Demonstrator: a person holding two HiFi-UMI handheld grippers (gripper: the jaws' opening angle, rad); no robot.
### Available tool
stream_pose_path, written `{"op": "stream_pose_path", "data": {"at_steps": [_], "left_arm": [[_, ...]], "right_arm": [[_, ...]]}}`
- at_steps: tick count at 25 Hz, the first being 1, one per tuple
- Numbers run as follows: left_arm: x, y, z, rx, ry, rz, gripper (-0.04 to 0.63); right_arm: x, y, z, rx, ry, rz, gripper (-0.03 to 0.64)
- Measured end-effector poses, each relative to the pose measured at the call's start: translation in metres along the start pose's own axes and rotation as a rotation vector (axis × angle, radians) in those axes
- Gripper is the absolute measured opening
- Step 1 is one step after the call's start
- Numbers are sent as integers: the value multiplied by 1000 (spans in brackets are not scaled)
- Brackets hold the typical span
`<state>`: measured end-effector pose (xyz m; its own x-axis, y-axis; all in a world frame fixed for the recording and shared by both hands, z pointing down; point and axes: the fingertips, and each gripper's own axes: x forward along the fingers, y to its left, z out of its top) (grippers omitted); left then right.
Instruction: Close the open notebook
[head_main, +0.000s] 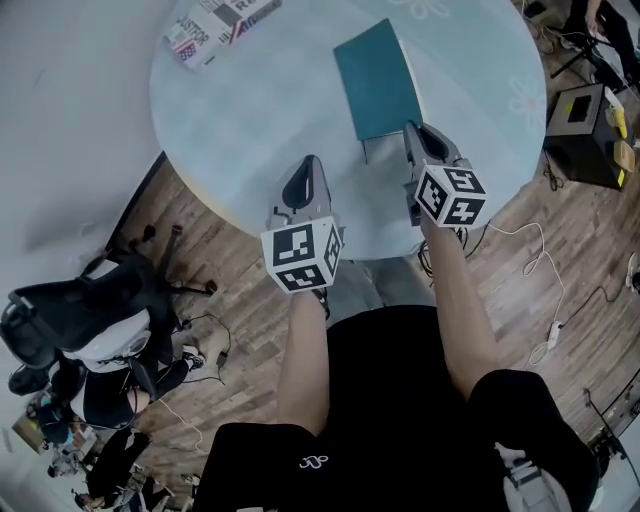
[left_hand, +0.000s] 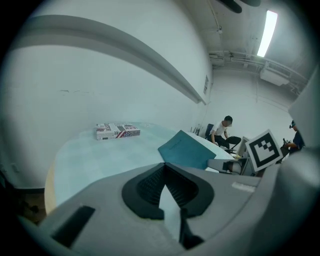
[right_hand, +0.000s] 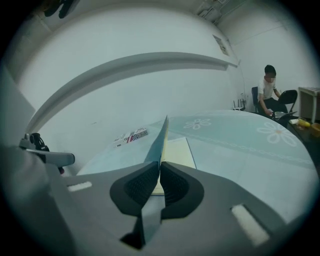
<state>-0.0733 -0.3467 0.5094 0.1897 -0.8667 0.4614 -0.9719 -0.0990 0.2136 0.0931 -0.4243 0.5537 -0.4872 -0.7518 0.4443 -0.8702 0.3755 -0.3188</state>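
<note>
Teal notebook (head_main: 377, 78) on pale-blue flowered table (head_main: 250, 120).

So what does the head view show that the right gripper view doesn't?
Head view only: the person's arms, the wooden floor and an office chair.
Right gripper view only: the right tongs pinching the raised teal cover, the cream page under it, and someone seated far back.
Both: the round table, the notebook and a printed box.

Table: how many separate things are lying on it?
2: a teal notebook near the middle, its cover lifted in the jaws of the right gripper, and a printed box at the far left edge. More may lie beyond the frame.
</note>
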Motion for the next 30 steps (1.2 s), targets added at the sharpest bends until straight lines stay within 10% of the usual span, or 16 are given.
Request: {"op": "stream_pose_path", "data": {"at_steps": [19,23,30], "left_arm": [[17,-25,0,117,30,-70,2],[16,-28,2,113,18,-74,2],[8,-42,20,96,-39,-66,2]], "right_arm": [[22,-50,-41,-202,365,-244,148],[19,-62,-36,-253,376,-284,268],[-14,-47,10,-169,159,-199,119]]}}
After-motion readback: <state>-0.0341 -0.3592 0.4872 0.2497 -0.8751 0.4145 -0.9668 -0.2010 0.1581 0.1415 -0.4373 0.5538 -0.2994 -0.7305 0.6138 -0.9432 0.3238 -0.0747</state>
